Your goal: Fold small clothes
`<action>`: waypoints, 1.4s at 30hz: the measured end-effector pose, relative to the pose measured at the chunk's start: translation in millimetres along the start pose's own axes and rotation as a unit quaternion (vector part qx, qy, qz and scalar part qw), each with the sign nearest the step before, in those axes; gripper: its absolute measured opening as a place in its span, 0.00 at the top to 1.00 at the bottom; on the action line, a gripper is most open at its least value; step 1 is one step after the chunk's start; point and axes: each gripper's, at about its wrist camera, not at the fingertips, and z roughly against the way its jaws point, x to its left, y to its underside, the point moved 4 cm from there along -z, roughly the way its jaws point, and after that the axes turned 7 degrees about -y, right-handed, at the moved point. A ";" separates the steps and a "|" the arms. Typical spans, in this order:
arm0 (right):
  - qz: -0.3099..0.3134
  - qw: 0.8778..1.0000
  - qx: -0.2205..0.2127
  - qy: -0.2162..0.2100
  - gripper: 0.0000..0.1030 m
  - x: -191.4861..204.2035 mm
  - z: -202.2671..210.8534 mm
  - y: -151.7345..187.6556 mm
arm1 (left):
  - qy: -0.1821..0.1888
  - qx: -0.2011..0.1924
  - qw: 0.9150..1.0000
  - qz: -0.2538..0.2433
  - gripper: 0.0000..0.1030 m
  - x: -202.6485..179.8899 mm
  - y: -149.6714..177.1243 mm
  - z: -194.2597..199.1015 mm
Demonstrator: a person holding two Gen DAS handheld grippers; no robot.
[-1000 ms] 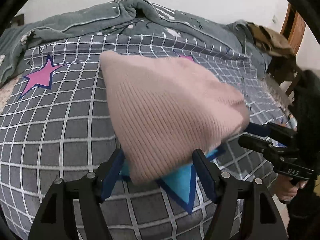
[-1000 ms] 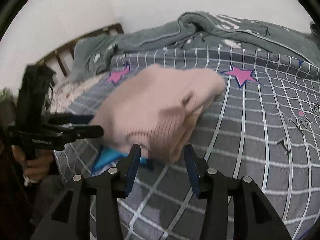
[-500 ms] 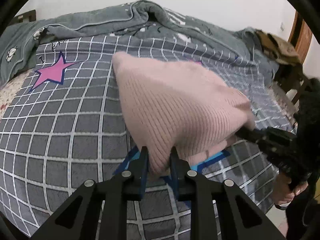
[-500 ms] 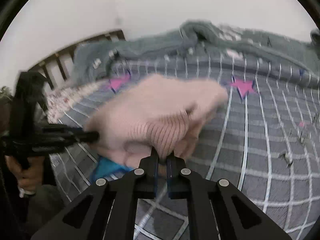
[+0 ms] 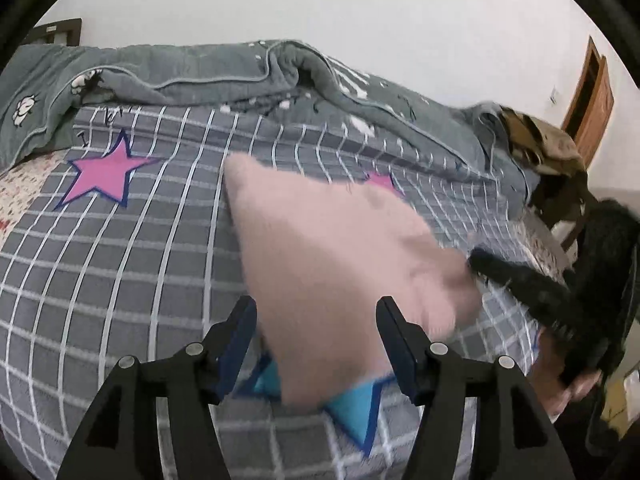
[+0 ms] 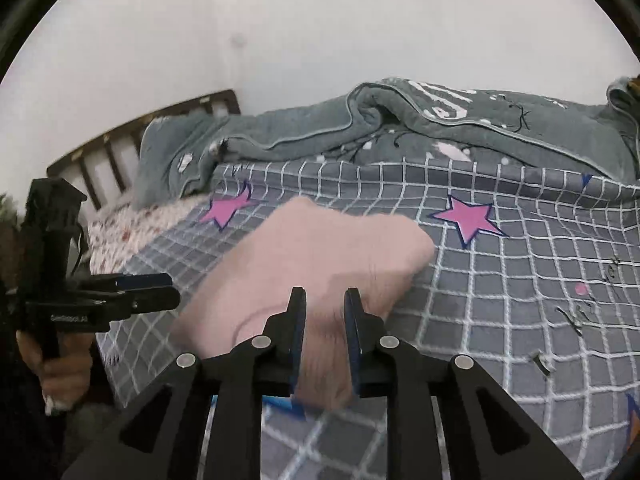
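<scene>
A pink knitted hat [image 5: 332, 256] lies on the grey checked bedspread [image 5: 120, 280], blurred by motion. My left gripper [image 5: 316, 320] is open, its fingers standing either side of the hat's near edge. In the right wrist view the hat [image 6: 320, 248] sits in front of my right gripper [image 6: 325, 312], whose jaws are partly apart with a fold of the hat between them. The left gripper [image 6: 156, 292] shows at the left there, and the right gripper's black body [image 5: 520, 280] shows blurred at the right of the left wrist view.
A rumpled grey duvet [image 5: 240, 76] lies along the back of the bed. Pink stars [image 5: 104, 176] and a blue star [image 5: 352, 404] mark the bedspread. A wooden headboard [image 6: 120, 148] stands at the left, a chair with brown clothes [image 5: 548, 148] at the right.
My left gripper was shut on the hat's edge half a second ago and has opened. My right gripper's jaws have parted somewhat. The hat has dropped lower onto the bed.
</scene>
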 end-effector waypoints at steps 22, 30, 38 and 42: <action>-0.070 0.994 0.080 0.022 0.94 -28.7 -49.5 23.2 | -0.049 0.036 0.997 -0.042 0.45 -10.2 -1.3 -43.3; -0.096 0.991 0.095 0.014 0.93 -28.5 -41.9 28.3 | -0.048 0.048 0.997 -0.026 0.45 -8.6 3.1 -38.7; -0.100 0.991 0.090 0.019 0.90 -28.7 -25.9 30.0 | -0.056 0.047 0.997 -0.007 0.45 -2.8 8.2 -24.4; -0.108 0.991 0.072 0.026 0.82 -32.2 -18.3 29.0 | -0.063 0.046 0.997 0.023 0.45 12.9 3.3 -21.7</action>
